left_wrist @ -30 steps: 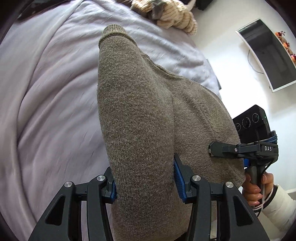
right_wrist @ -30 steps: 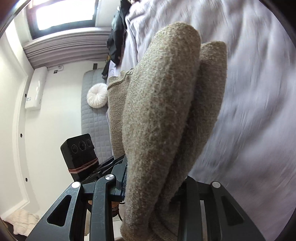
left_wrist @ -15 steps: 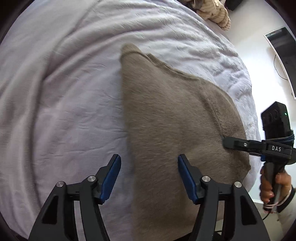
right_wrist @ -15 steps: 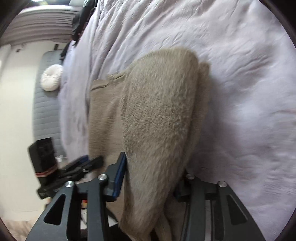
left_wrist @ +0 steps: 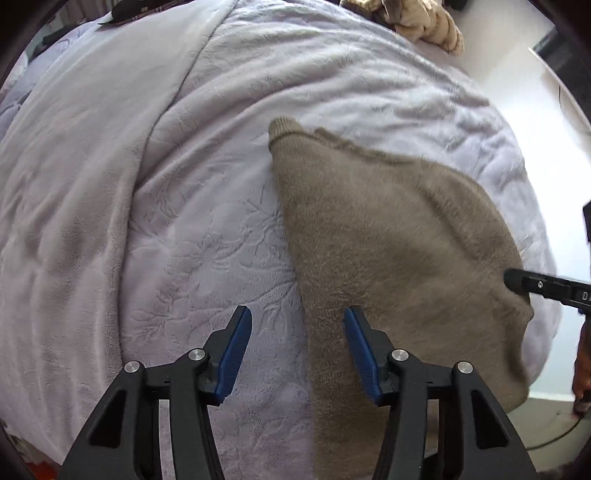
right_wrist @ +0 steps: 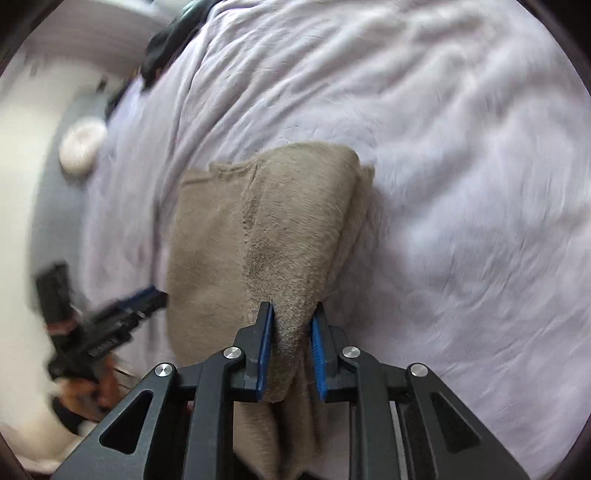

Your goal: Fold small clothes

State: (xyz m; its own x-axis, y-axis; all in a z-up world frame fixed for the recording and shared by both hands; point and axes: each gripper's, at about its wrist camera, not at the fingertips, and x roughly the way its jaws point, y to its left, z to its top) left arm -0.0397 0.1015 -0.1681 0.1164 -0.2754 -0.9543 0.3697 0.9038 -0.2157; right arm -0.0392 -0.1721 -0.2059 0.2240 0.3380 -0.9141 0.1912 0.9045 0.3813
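A grey-brown knitted sweater [left_wrist: 388, 251] lies folded on the lilac blanket [left_wrist: 147, 221], its near end hanging over the bed edge. My left gripper [left_wrist: 297, 350] is open and empty, its right finger over the sweater's left edge. My right gripper [right_wrist: 291, 343] is shut on a raised fold of the sweater [right_wrist: 288, 229]. The right gripper [left_wrist: 532, 286] also shows at the right edge of the left wrist view. The left gripper [right_wrist: 122, 310] shows blurred in the right wrist view.
A beige striped garment [left_wrist: 424, 22] lies at the far end of the bed. Dark clothes [right_wrist: 166, 51] and a round white cushion [right_wrist: 83, 147] lie beyond the blanket. The bed edge and floor [left_wrist: 546, 421] are at the lower right.
The sweater was lowered from mid-air onto the blanket. My left gripper let go of it and opened, then drew back. My right gripper keeps its hold.
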